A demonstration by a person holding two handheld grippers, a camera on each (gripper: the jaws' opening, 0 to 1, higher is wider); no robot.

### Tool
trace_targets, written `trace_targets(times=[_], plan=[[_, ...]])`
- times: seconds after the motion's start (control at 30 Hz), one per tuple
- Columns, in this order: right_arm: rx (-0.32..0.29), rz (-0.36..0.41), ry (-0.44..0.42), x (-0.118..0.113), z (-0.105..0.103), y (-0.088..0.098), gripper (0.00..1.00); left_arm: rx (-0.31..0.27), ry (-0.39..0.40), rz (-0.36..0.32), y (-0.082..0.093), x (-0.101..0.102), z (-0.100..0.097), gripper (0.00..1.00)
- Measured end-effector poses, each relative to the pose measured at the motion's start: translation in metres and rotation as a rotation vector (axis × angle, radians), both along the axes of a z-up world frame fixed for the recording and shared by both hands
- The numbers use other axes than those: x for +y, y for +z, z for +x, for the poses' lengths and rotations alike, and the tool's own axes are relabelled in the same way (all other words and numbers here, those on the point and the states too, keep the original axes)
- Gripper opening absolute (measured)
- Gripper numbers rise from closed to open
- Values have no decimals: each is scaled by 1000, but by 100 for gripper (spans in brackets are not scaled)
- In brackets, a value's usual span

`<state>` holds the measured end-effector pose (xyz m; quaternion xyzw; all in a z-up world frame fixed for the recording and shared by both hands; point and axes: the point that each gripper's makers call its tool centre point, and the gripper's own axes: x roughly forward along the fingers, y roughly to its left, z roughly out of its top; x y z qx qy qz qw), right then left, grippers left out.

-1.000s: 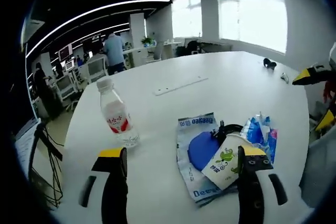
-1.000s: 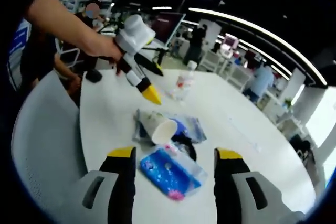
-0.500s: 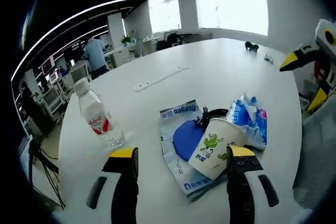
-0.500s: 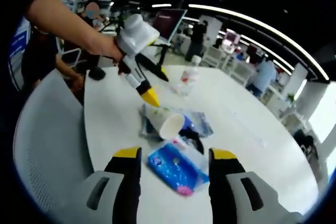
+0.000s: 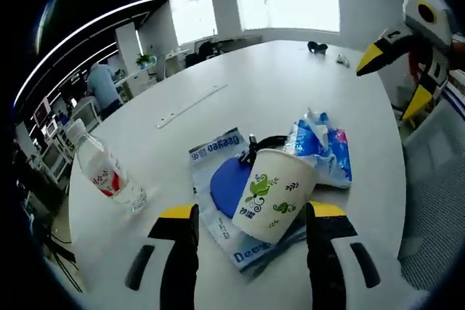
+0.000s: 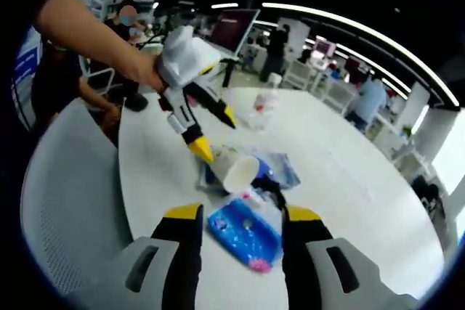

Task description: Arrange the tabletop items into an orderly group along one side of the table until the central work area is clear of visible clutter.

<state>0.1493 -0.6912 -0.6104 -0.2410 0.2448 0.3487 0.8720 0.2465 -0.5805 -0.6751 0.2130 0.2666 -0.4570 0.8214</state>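
Observation:
A white paper cup (image 5: 272, 194) with green print lies on its side on a blue-and-white flat packet (image 5: 218, 157), its mouth (image 6: 240, 173) turned to the right gripper view. My left gripper (image 5: 252, 212) is open, with the cup standing between its yellow-tipped jaws. In the right gripper view that left gripper (image 6: 216, 134) reaches down to the cup from a person's hand. A blue snack bag (image 6: 243, 230) lies just ahead of my open right gripper (image 6: 242, 213). The right gripper (image 5: 392, 81) hovers past the snack bag (image 5: 323, 154). A water bottle (image 5: 105, 176) stands apart.
Everything sits on a white round table (image 5: 290, 85). A black cable (image 5: 265, 143) lies under the cup. A white strip (image 5: 190, 105) and a small black object (image 5: 316, 47) lie farther off. A grey mesh chair (image 6: 65, 201) stands at the table's edge.
My left gripper has moved in on the cup, which now sits between its jaws. The right gripper has edged closer to the blue snack bag.

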Motion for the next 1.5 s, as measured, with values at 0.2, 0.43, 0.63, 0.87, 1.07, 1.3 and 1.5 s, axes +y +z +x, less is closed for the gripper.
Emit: trace_targets(times=[0.2, 0.43, 0.63, 0.87, 1.07, 1.3, 1.5], plan=[[17, 3, 5, 4, 3, -5, 39, -13, -66, 41, -7, -7, -4, 55], [42, 27, 2, 9, 3, -12, 38, 14, -100, 58, -18, -16, -4, 53], [52, 20, 5, 6, 6, -15, 36, 36, -117, 62, -23, -24, -3, 49], [59, 23, -2, 3, 11, -14, 34, 60, -162, 113, -36, -25, -8, 48], [65, 23, 6, 7, 11, -15, 33, 69, -175, 143, -41, -22, -10, 41], [64, 21, 15, 11, 11, -14, 33, 23, -202, 152, -39, -21, -12, 37], [66, 26, 20, 15, 10, -13, 31, -7, -216, 127, -29, -20, -13, 36]])
